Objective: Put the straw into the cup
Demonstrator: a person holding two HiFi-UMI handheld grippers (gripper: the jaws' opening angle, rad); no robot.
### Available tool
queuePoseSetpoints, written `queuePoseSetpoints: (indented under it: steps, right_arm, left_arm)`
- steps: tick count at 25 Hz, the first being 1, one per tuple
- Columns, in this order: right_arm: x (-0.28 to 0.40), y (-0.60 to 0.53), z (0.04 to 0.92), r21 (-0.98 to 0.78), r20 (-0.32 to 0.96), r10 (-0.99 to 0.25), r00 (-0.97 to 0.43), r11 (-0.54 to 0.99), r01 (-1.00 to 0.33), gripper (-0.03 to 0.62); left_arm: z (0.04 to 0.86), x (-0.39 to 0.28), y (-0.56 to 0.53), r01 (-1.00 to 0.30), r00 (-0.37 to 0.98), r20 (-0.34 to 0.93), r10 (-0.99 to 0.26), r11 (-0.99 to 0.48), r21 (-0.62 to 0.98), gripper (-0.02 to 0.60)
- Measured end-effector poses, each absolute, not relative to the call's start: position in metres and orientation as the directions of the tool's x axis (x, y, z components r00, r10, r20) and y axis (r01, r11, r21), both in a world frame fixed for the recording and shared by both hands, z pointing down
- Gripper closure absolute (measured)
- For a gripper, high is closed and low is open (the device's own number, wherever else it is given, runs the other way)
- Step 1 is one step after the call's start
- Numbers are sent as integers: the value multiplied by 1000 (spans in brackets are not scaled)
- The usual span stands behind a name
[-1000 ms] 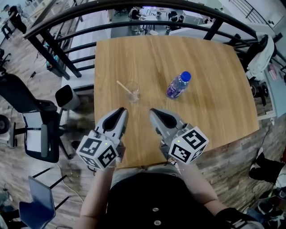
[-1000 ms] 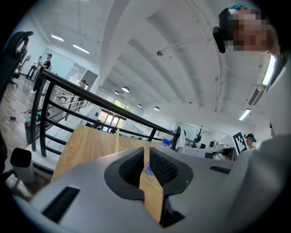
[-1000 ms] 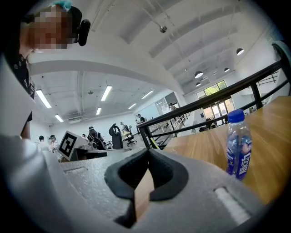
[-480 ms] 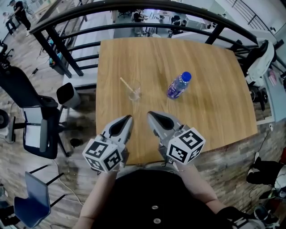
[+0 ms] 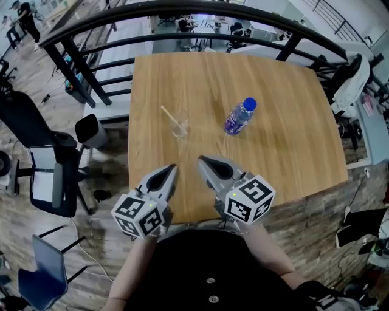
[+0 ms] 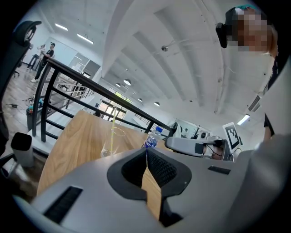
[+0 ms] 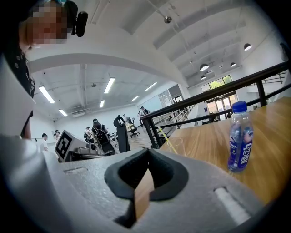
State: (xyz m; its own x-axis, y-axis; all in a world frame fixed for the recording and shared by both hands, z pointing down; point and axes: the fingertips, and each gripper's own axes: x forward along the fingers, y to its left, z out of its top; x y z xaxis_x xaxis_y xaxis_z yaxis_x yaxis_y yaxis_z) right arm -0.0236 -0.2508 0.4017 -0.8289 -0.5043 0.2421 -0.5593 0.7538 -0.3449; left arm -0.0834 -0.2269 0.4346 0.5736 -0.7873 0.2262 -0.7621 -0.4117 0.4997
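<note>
- So the wooden table (image 5: 285,121) takes up most of the head view, with a black railing (image 5: 182,9) curving round its far and left sides.
- Off the table's left edge there's a black office chair (image 5: 36,158) standing on the floor.
- Bottom of the head view is the person in a black buttoned top (image 5: 200,267), with both forearms reaching toward the table's near edge.
- Left gripper (image 5: 172,168) hovers over the near edge of the table. Its jaws have just been closing and now the tips meet, nothing between them.
- Right gripper (image 5: 202,160) sits just beside it, a small gap between the two. Its jaws are together too, and they hold nothing.
- Both grippers point toward the middle of the table, well apart from everything standing on it.
- Plastic bottle (image 5: 239,116) with a blue cap and a purple-blue label stands upright, right of the table's centre.
- Clear cup (image 5: 179,124) stands upright to the left of the bottle, a clear gap between them.
- Straw (image 5: 169,115) is already in the cup: lower end down inside it, the pale upper end leaning out over the rim toward the far left.
</note>
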Motion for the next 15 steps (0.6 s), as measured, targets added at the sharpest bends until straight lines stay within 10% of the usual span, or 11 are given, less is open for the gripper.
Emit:
queuePoseSetpoints:
  steps: [15]
  right_arm:
    - [-25, -248, 402, -359, 237, -473, -848, 769, -529, 595]
  left_arm:
    - [424, -74, -237, -752, 590, 205, -781, -439, 492, 565]
